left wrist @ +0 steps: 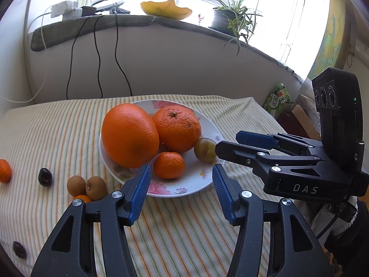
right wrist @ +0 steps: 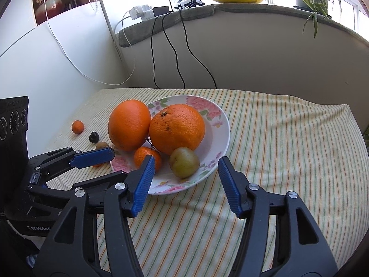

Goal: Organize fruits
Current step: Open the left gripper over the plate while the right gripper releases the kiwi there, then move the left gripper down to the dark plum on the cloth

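A flowered white plate on the striped cloth holds a large orange, a second orange, a small mandarin and a green-brown plum. My left gripper stands open at the plate's near rim, with nothing between its pads. My right gripper is open too, its tips just short of the plum and not pressing on it.
Left of the plate lie a mandarin, a dark fruit, two brown longans, a tiny orange fruit and another dark fruit. Cables hang from the sill behind. Striped cloth stretches right of the plate.
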The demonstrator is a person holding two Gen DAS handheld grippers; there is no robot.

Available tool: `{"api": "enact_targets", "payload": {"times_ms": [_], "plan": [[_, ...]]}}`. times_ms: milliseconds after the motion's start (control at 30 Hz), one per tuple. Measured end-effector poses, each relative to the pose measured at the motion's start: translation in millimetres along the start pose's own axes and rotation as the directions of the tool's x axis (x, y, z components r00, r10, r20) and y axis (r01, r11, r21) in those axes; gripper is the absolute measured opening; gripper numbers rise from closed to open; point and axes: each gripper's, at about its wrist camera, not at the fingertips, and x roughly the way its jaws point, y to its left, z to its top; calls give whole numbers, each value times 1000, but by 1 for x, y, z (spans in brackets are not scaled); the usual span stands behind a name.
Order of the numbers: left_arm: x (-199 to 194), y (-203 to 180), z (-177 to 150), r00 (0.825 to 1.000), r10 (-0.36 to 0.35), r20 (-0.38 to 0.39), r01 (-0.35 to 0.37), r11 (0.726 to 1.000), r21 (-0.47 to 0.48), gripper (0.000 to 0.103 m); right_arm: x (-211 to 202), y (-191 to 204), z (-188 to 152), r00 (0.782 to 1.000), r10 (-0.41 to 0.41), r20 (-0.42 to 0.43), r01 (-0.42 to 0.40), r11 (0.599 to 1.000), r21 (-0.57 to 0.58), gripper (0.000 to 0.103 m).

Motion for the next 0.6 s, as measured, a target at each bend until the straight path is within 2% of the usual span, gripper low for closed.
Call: {"api": "enact_targets", "payload": {"times_ms": [333,600], "plan": [[-27,15,-7,999,16,29,-15,1000,-27,55,-16,18,6,1000,-1,20,2,1000,-24,72],[-60,42,-23,995,80,55,-77,995,-58,55,-23,52,14,999,19,29,-16,995,-96,73]]}}
